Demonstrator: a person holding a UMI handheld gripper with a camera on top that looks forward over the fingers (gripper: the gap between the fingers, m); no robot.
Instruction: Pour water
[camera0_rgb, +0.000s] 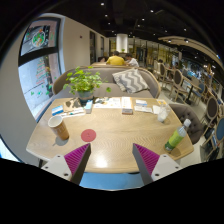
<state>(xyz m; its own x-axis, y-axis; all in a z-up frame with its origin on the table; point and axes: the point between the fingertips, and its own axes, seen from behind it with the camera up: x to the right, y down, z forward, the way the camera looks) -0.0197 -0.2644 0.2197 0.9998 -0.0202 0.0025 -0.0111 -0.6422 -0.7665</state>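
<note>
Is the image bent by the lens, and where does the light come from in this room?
In the gripper view, a fisheye lens bows the wooden table and the walls into curves; small ceiling lights give soft, even light with faint shadows; the green bottle looks slightly smeared; the hand-held gripper shows its pink pads open and sharp.

My tool (111, 160) hangs over the near edge of the bench (110, 125), fingers spread with nothing between them. At ten o'clock from it stands a cup (58, 125), and a coaster (88, 134) lies at eleven, nearer me. A bottle (177, 136) stands at two o'clock by the bench's right edge. At twelve, across the bench, papers (118, 102) lie. A potted plant (84, 80) sits at eleven on the far edge, with a sofa (118, 76) behind it.
</note>
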